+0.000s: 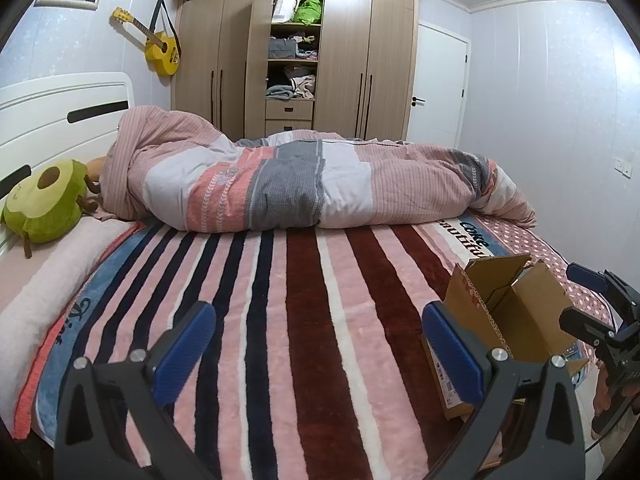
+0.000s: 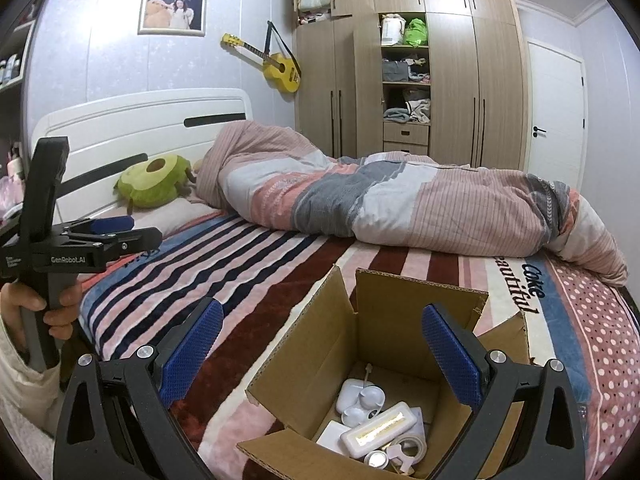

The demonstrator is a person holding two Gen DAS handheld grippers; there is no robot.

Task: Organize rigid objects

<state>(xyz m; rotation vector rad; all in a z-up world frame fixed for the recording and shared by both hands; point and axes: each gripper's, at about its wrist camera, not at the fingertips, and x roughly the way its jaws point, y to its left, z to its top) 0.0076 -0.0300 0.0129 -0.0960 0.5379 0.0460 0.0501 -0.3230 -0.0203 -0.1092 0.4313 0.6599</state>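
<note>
We see each gripper built from black angular arms with round silver screw heads and textured blue finger pads (image 1: 188,344). The left gripper (image 2: 120,230) carries white "GenRobot.AI" lettering on its black body. The left hand (image 2: 24,312) shows bare skin above a cream fleecy sleeve (image 2: 16,392).

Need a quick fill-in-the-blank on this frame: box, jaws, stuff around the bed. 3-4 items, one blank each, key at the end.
1. The small white items lie inside the open cardboard ____.
2. The right gripper has its jaws ____ and grips nothing.
3. The left gripper hangs over the ____ blanket, jaws open.
4. The guitar hanging on the wall is ____ in colour.

Missing words: box; open; striped; yellow
</note>
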